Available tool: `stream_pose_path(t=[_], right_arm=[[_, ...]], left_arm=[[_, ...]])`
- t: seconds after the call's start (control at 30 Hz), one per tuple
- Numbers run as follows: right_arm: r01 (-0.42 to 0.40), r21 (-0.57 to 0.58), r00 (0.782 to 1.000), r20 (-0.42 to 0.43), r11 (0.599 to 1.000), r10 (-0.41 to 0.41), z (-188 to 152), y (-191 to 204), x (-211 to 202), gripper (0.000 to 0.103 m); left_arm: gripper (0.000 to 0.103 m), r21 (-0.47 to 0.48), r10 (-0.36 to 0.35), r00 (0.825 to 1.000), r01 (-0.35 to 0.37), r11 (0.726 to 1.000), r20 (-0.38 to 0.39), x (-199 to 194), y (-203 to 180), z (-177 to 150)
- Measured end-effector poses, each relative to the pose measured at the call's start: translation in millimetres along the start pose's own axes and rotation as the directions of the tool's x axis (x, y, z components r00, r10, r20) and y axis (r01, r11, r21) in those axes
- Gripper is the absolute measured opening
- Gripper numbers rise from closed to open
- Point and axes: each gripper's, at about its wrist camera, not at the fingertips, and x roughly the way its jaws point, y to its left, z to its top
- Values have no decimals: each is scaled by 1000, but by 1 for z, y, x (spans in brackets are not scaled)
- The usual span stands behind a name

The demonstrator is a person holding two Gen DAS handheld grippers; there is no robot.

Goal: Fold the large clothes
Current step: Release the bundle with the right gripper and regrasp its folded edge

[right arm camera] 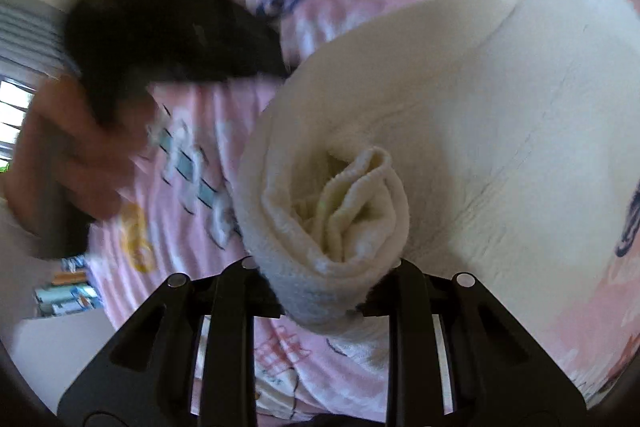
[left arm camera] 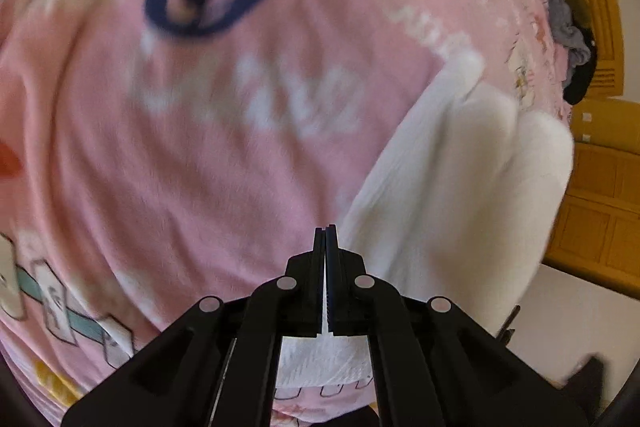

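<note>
Pink printed bedspread [left arm camera: 224,155] fills the view — carved wooden headboard [left arm camera: 600,7] behind, bright window [right arm camera: 12,115].

Bunched towel [right arm camera: 340,215] between right gripper [right arm camera: 320,291] jaws, spreading ahead over bedspread [right arm camera: 200,147]; left gripper [right arm camera: 168,27] ahead-left, above bedspread.

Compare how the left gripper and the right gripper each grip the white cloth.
The left gripper has its jaws pressed together on a thin, flat edge of the white cloth; the right gripper clamps a thick bunched roll of it. The left gripper's fingertips show, while the right's are buried under fabric. Both hold the same cloth over the pink bedsheet.
</note>
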Motion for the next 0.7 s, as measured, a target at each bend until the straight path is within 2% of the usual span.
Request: stream_pose_path(t=[0.07,0.17,0.27,0.33,0.4,0.43,0.47,0.53,0.6,0.67,0.7], right_arm=[[50,-30,998,-22,998,-50,-6,2,22,22],[155,-143,987,-8,978,-158,-19,13,47,23],[230,-211,973,52,950,-224,-27,25,54,23],[265,-237,964,80,935,-253,-32,32,56,26],[283,-262,958,112,922,-263,-36,37,53,30],[279,-262,959,122,924,-255,-37,36,49,33],[267,-258,962,132,929,-240,-38,34,38,35],[221,-216,970,148,951,-192,-42,26,13,47],[165,-128,976,165,978,-143,-42,7,-22,49],[141,-10,969,206,990,-136,-33,-19,-61,52],[133,69,960,238,989,-146,-24,-35,-80,60]], left_arm=[[1,78,-24,999,22,997,31,-17,-17,3],[1,171,-57,998,53,984,16,-9,-50,15],[1,280,31,998,-15,960,-55,27,-75,22],[1,294,74,990,-36,955,-120,57,-71,24],[1,289,124,982,-77,954,-145,76,-58,22],[2,276,118,982,-73,958,-150,80,-57,24],[2,267,116,981,-71,961,-154,80,-53,23],[2,259,102,981,-57,964,-164,80,-47,23],[2,249,85,982,-40,968,-171,80,-40,23],[2,242,81,982,-38,970,-169,81,-40,22],[2,237,85,983,-44,971,-165,80,-39,21]])
